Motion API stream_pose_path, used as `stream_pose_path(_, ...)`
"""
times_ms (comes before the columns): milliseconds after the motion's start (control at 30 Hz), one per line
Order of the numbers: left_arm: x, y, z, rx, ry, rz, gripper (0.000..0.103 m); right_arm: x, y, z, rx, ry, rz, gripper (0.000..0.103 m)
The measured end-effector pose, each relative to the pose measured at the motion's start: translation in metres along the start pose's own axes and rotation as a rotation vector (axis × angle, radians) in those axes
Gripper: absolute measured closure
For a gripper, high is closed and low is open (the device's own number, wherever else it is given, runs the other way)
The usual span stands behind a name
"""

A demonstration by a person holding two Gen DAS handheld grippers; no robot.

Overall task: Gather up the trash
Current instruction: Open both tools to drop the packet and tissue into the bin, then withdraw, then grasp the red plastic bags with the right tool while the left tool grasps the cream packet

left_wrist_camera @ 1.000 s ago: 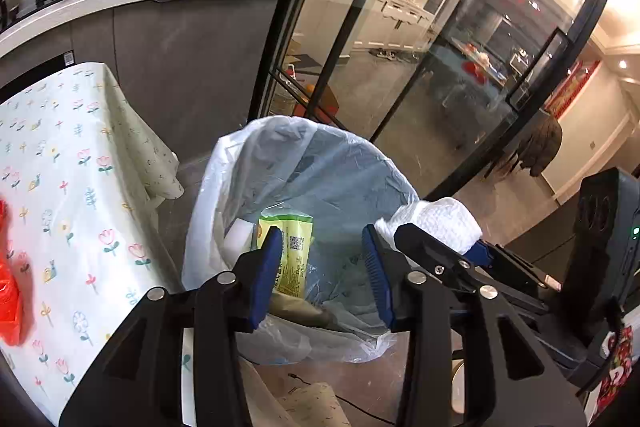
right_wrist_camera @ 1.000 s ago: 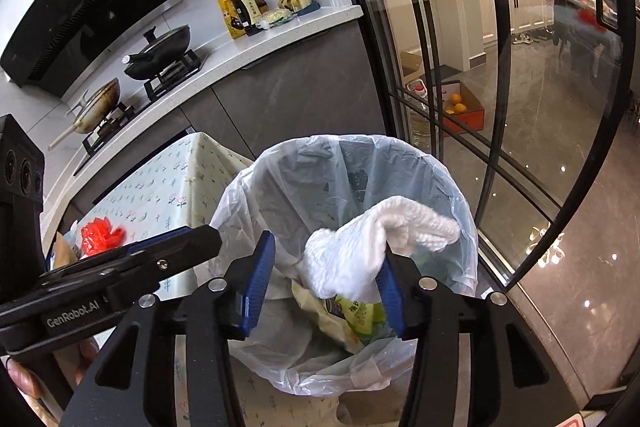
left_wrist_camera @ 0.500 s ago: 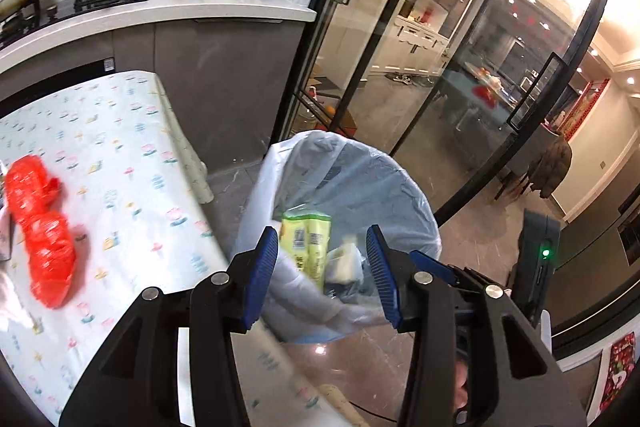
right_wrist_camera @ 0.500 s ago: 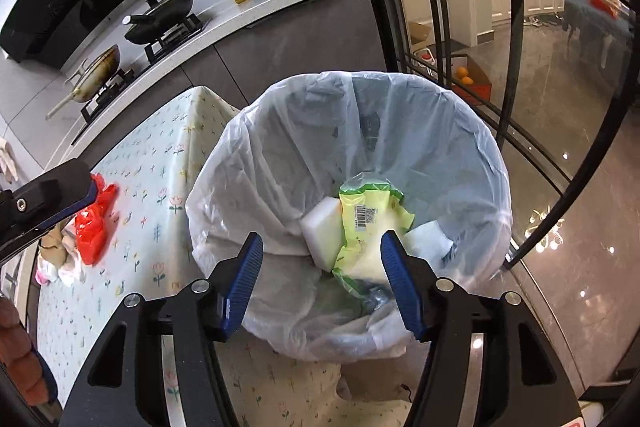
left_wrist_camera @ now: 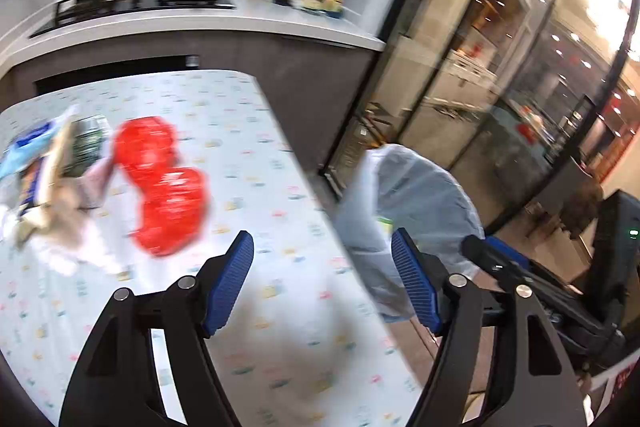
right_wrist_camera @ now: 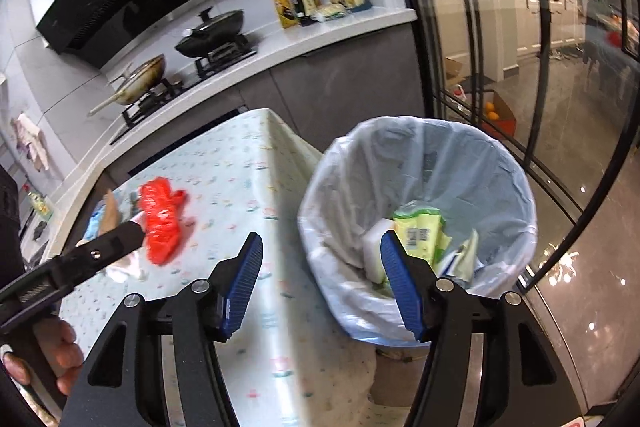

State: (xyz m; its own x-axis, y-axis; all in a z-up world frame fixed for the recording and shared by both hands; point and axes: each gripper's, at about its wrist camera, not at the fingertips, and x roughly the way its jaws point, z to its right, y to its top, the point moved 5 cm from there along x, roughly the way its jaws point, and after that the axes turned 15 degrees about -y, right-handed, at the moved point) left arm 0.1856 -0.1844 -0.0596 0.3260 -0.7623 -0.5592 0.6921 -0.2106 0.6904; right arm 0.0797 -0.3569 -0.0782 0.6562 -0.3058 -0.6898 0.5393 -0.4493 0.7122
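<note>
- Left wrist view: we see the left gripper (left_wrist_camera: 322, 281) with jaws spread wide, nothing between the blue pads (left_wrist_camera: 230, 281).
- Same view, heavily motion-blurred: red plastic bag (left_wrist_camera: 166, 183) lies on the floral tablecloth (left_wrist_camera: 280, 347), ahead and left of the left pad, not touching it.
- A blurred pile of wrappers (left_wrist_camera: 52, 179) sits just left of the red bag, touching it; we can't tell the individual items.
- Lined trash bin (left_wrist_camera: 412, 195) stands off the table's right edge, directly beyond the right pad; a sliver of green wrapper shows at that pad's tip.
- The right gripper's finger (left_wrist_camera: 496, 257) pokes in at right, next to the bin.
- Right wrist view: right gripper (right_wrist_camera: 320, 287) also wide open and empty.
- Its jaws straddle the table edge: left pad over the tablecloth (right_wrist_camera: 248, 187), right pad (right_wrist_camera: 400, 287) over the trash bin (right_wrist_camera: 340, 195) near rim.
- Inside the bin: green wrapper (right_wrist_camera: 420, 231), white sponge block (right_wrist_camera: 376, 247), pale scraps right of them, all just past the right pad.
- Red plastic bag (right_wrist_camera: 162, 223) on the table, well left of the jaws; the left gripper's finger tip (right_wrist_camera: 120, 239) sits right beside it.
</note>
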Motion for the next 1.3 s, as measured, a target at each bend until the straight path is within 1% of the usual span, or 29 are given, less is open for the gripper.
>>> stream_pose_path(100,-0.02,-0.002,-0.024,-0.019,0.057,0.022,0.033,-0.008,-0.004,-0.029,-0.039,0.026,0.0,0.043)
stream_pose_path(200,-0.04,-0.004,-0.049,-0.046,0.098,0.04,0.031,-0.01,-0.009,-0.056,-0.069,0.045,-0.01,0.042)
stream_pose_path(267,-0.054,-0.004,-0.067,-0.055,0.137,0.054,0.02,-0.007,-0.012,-0.073,-0.082,0.06,-0.026,0.041)
stream_pose_path(367,-0.072,-0.007,-0.094,-0.04,0.193,0.068,0.015,-0.002,-0.019,-0.1,-0.102,0.081,-0.05,0.041)
stream_pose_path(467,-0.082,-0.009,-0.119,-0.013,0.24,0.055,0.014,0.007,-0.025,-0.124,-0.118,0.091,-0.072,0.041)
stream_pose_path(600,-0.084,-0.009,-0.149,0.066,0.306,0.023,0.012,0.03,-0.028,-0.154,-0.105,0.113,-0.113,0.041)
stream_pose_path(800,-0.069,-0.002,-0.177,0.177,0.367,-0.017,0.012,0.073,-0.027,-0.191,-0.102,0.113,-0.167,0.041)
stream_pose_path(900,-0.061,0.0,-0.189,0.18,0.371,-0.028,0.012,0.091,-0.026,-0.207,-0.115,0.106,-0.185,0.041)
stream_pose_path(1033,-0.057,0.007,-0.203,0.131,0.345,-0.008,0.012,0.111,-0.024,-0.225,-0.128,0.1,-0.2,0.041)
stream_pose_path(1100,-0.056,0.01,-0.209,0.112,0.333,-0.005,0.018,0.118,-0.024,-0.232,-0.135,0.096,-0.203,0.041)
stream_pose_path(1133,-0.054,0.011,-0.21,0.107,0.327,-0.012,0.026,0.12,-0.025,-0.235,-0.139,0.094,-0.203,0.041)
stream_pose_path(1167,-0.053,0.011,-0.212,0.104,0.322,-0.022,0.038,0.123,-0.026,-0.238,-0.143,0.097,-0.205,0.041)
stream_pose_path(1200,-0.05,0.011,-0.212,0.102,0.318,-0.033,0.045,0.124,-0.026,-0.238,-0.147,0.099,-0.207,0.042)
stream_pose_path(1233,-0.049,0.01,-0.212,0.104,0.314,-0.041,0.062,0.124,-0.028,-0.24,-0.152,0.103,-0.205,0.052)
stream_pose_path(1267,-0.049,0.01,-0.211,0.106,0.315,-0.045,0.079,0.123,-0.029,-0.242,-0.161,0.106,-0.205,0.058)
stream_pose_path(1300,-0.051,0.01,-0.21,0.111,0.316,-0.044,0.084,0.12,-0.03,-0.242,-0.167,0.107,-0.197,0.059)
